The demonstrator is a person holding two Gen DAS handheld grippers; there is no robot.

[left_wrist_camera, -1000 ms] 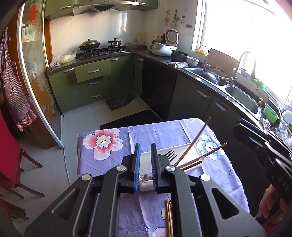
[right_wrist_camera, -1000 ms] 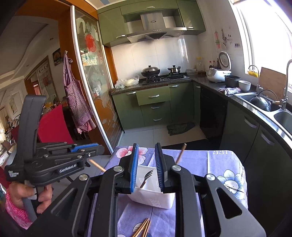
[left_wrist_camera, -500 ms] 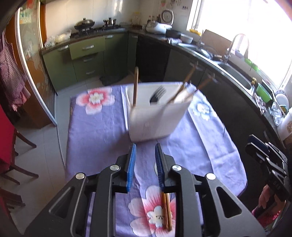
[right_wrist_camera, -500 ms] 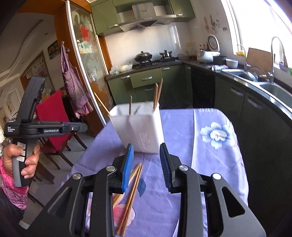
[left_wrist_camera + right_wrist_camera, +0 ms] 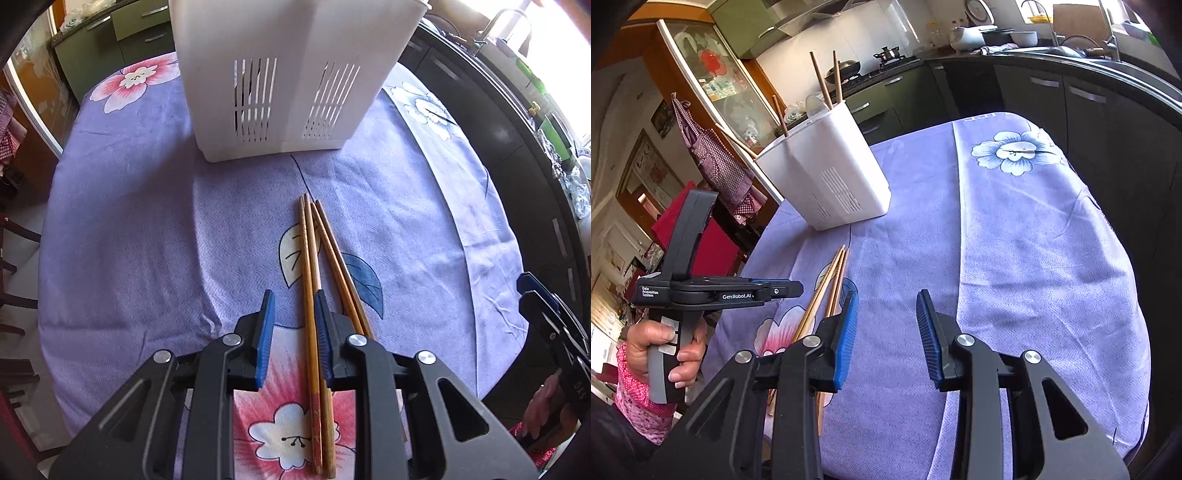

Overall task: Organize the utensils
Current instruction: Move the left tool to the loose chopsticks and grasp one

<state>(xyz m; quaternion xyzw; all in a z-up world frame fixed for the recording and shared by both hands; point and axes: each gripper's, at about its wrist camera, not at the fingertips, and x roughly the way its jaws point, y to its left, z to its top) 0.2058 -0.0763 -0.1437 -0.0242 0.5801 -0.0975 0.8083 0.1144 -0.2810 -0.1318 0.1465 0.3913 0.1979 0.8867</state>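
Several wooden chopsticks lie side by side on the purple floral tablecloth; they also show in the right wrist view. My left gripper is open and low over the cloth, with one or two chopsticks running between its blue pads. A white slotted utensil holder stands just beyond, and in the right wrist view it holds several upright chopsticks. My right gripper is open and empty, above the cloth to the right of the chopsticks.
The table's edges drop off on all sides. Dark kitchen cabinets and a sink counter run along the right. A red chair stands at the left. The left gripper's body and hand show in the right wrist view.
Both grippers have dropped from above the holder down to the cloth in front of it. The left gripper now straddles the loose chopsticks. Both have opened wider.
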